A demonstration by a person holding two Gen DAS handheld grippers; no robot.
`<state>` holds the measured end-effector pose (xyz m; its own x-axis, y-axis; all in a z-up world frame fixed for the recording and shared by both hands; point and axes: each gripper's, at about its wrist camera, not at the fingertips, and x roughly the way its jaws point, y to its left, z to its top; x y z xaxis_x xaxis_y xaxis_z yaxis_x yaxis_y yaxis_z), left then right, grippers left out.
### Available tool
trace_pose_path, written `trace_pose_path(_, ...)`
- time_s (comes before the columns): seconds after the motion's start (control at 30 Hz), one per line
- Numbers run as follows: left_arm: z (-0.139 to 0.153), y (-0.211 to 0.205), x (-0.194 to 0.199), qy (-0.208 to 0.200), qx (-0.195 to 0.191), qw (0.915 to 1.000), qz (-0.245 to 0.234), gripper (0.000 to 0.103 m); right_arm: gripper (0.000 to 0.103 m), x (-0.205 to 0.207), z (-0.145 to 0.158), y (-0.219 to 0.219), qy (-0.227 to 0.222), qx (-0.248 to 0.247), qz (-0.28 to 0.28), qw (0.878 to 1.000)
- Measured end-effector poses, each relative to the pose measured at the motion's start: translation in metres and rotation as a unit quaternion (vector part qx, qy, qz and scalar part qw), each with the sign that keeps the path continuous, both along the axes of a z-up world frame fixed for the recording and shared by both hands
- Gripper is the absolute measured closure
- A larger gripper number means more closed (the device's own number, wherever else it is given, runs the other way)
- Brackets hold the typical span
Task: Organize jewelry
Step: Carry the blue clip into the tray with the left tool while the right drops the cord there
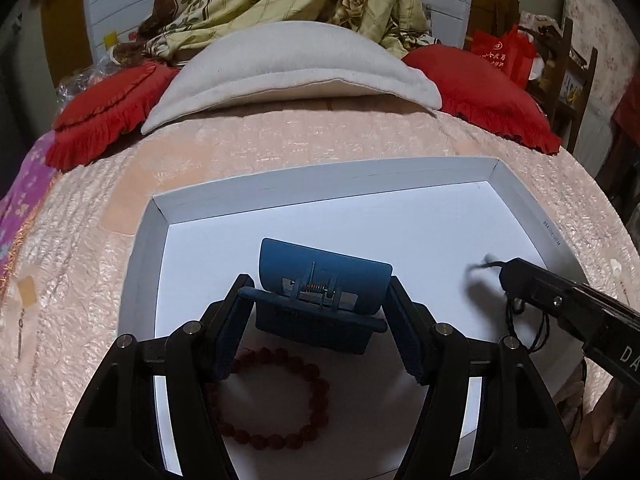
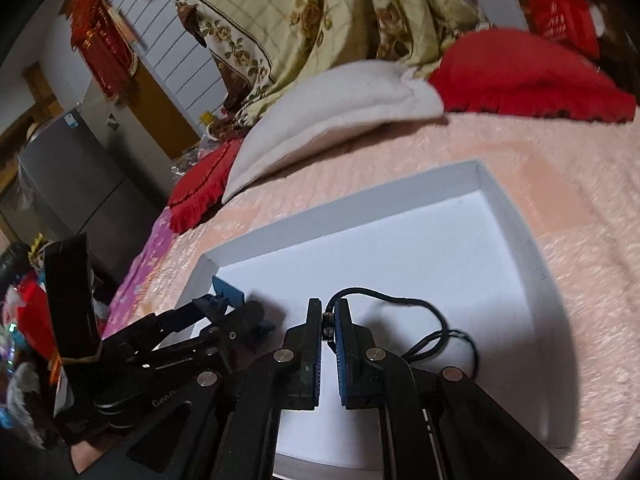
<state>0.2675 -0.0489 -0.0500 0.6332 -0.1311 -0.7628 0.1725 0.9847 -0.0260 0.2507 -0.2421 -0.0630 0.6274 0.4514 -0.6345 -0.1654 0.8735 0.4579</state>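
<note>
Pink bedspread (image 1: 280,136) carrying white tray (image 1: 320,184). My left gripper (image 1: 320,320) clamping blue hair clip (image 1: 324,280) above red bead bracelet (image 1: 276,400); right gripper (image 2: 329,320) pinching black cord necklace (image 2: 424,308) over tray.

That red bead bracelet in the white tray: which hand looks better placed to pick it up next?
Probably the left. Its tongs hang right above the bracelet, though they're full with a blue clip. The right tongs pinch a black cord farther away.
</note>
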Motion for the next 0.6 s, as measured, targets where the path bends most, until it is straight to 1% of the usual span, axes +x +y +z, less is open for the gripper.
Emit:
trace_pose_path(0.07,-0.001,0.003,0.000,0.003,-0.005,1.0000,0.002,0.038,0.088,0.000,-0.002,-0.002,0.006,0.016,0.001,1.000)
trace_pose_path(0.13,-0.001,0.005,-0.001,0.003,-0.007,1.0000,0.005,0.037,0.065,-0.003,0.000,-0.009,-0.001,0.035,-0.007,0.999)
trace_pose_path(0.17,-0.001,0.006,-0.001,0.003,-0.008,0.9999,0.006,0.037,0.060,-0.005,0.001,-0.010,-0.005,0.041,-0.011,0.999)
trace_pose_path(0.2,-0.001,0.007,-0.001,0.004,-0.009,0.9999,0.008,0.037,0.058,-0.007,0.004,-0.014,-0.012,0.048,-0.016,0.999)
trace_pose_path(0.33,0.001,0.007,-0.004,0.006,-0.010,0.9999,0.002,0.035,0.058,-0.014,0.014,-0.022,-0.025,0.050,-0.025,0.998)
trace_pose_path(0.4,0.004,0.006,-0.006,0.007,-0.011,0.9999,-0.004,0.022,0.058,-0.021,0.021,-0.026,-0.032,0.042,-0.030,0.998)
trace_pose_path(0.43,0.005,0.006,-0.008,0.008,-0.010,0.9999,-0.008,0.020,0.058,-0.026,0.024,-0.029,-0.038,0.035,-0.034,0.998)
trace_pose_path(0.53,0.009,0.004,-0.015,0.015,-0.008,0.9995,-0.025,0.019,0.058,-0.048,0.035,-0.037,-0.055,0.015,-0.043,0.997)
trace_pose_path(0.6,0.014,0.007,-0.022,0.012,-0.003,0.9996,-0.026,0.019,0.058,-0.065,0.040,-0.043,-0.061,0.004,-0.045,0.997)
